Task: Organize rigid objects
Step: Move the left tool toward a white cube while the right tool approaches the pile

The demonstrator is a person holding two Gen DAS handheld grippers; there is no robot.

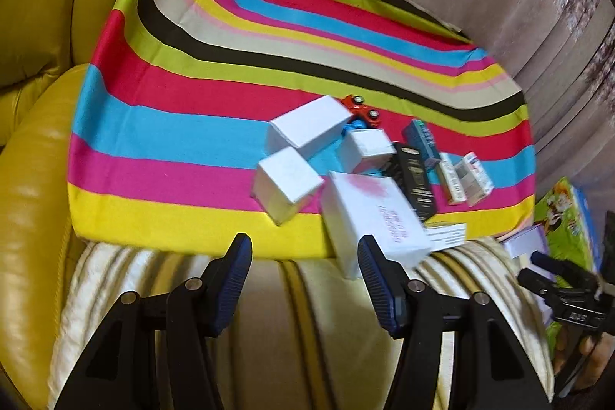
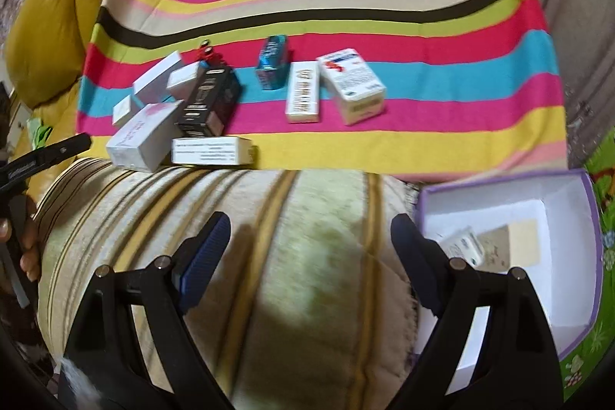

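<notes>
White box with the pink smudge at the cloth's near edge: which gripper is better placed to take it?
Left, probably. The left gripper is open with the pink-smudged box right beside its fingertip. The right gripper, also open, hangs over bare cushion beside the purple-rimmed tray.

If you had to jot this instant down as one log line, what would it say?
left gripper: open, empty | right gripper: open, empty | small white carton: inside purple-rimmed white box | other cartons: on striped cloth

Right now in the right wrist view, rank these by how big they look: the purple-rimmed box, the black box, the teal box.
1. purple-rimmed box, clearly largest, though nearest the camera
2. black box
3. teal box, smallest, but farther back, so its rank against the black one is unsure
</notes>
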